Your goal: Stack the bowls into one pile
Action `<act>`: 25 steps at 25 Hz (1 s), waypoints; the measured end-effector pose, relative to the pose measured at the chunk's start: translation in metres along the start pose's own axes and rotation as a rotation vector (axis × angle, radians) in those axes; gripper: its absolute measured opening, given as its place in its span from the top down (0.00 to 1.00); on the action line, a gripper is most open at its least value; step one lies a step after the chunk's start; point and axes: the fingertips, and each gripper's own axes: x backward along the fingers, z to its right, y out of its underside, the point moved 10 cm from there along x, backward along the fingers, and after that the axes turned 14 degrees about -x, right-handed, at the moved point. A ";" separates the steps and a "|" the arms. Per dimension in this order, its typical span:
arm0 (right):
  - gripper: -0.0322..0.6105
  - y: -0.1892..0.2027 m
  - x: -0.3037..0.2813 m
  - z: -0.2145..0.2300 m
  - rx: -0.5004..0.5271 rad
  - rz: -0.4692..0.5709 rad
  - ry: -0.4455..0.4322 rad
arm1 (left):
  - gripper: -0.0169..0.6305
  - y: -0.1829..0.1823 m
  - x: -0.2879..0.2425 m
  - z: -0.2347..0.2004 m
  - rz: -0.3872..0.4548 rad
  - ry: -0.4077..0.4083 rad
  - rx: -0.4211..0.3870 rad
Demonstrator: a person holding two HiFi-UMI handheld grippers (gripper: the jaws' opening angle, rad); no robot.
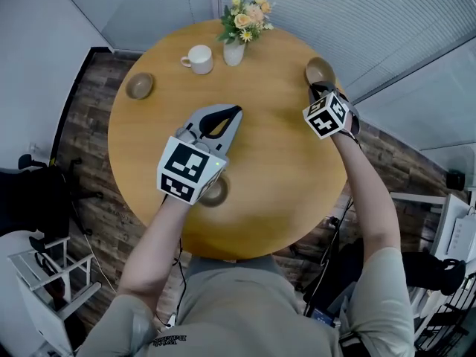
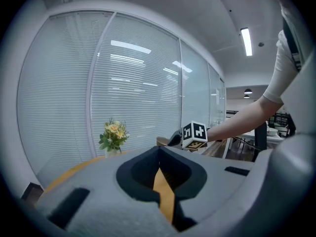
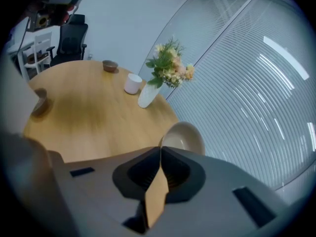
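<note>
Three brown bowls are in the head view. One bowl [image 1: 140,85] rests at the table's far left. Another bowl [image 1: 217,193] lies near the front edge, half hidden under my left gripper's marker cube. The third bowl [image 1: 320,70] is at the table's right edge, and my right gripper [image 1: 321,88] is shut on its near rim. In the right gripper view this bowl [image 3: 185,138] sits tilted just past the tips of the right gripper [image 3: 159,151]. My left gripper [image 1: 233,113] hovers over the middle of the table, shut and empty.
A white mug [image 1: 199,59] and a white vase of flowers [image 1: 235,49] stand at the round wooden table's [image 1: 282,162] far side. Window blinds run behind it. A black office chair [image 3: 71,41] and white shelving stand on the floor at the left.
</note>
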 end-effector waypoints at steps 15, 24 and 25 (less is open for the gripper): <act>0.90 -0.068 0.137 -0.031 -0.033 0.195 -0.038 | 0.94 -0.043 0.086 0.003 0.039 -0.064 -0.123; 0.89 -0.101 0.205 -0.073 0.027 0.312 -0.096 | 0.94 -0.061 0.136 0.010 0.084 -0.106 -0.158; 0.89 -0.103 0.212 -0.076 0.026 0.323 -0.107 | 0.94 -0.063 0.142 0.011 0.085 -0.115 -0.160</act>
